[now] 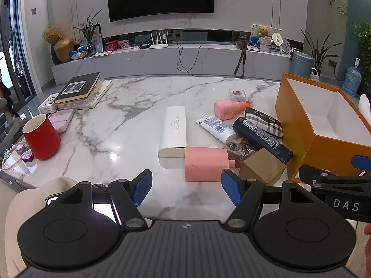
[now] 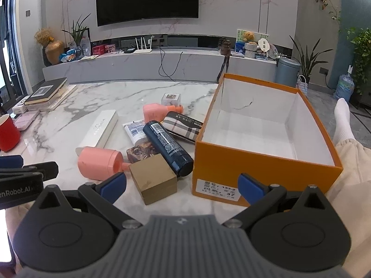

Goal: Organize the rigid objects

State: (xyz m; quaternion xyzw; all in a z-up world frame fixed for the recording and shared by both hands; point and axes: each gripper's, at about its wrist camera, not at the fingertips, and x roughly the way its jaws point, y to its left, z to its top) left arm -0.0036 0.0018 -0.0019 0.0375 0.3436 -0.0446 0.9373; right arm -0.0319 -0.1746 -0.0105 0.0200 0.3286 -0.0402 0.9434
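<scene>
Standing open-topped at the right end of the marble counter [image 2: 69,106], the orange box [image 2: 231,162] shows bare white walls and floor; nothing lies in it. Everything else sits to its left. Touching or nearly touching its near left corner lies the dark blue bottle [image 2: 167,146], on its side, with a small brown carton [image 2: 153,178] just in front of it. Behind the bottle, against the box's left wall, rests a plaid case [image 2: 183,125], then a white tube [image 2: 135,132] and a printed packet [image 2: 141,151], partly covered. Two pink bottles lie on their sides: the near pink bottle [image 1: 206,164] left of the carton, the far pink bottle [image 1: 229,108] behind the tube. A long white case [image 1: 174,131] lies further left, and a red cup [image 1: 41,136] stands upright well apart from the box; its inside is hard to see, possibly empty.

The left gripper [image 1: 186,191] hovers over the counter's near edge, jaws wide, holding nothing. The right gripper [image 2: 182,186] hangs before the box's labelled end, jaws likewise wide and empty.
</scene>
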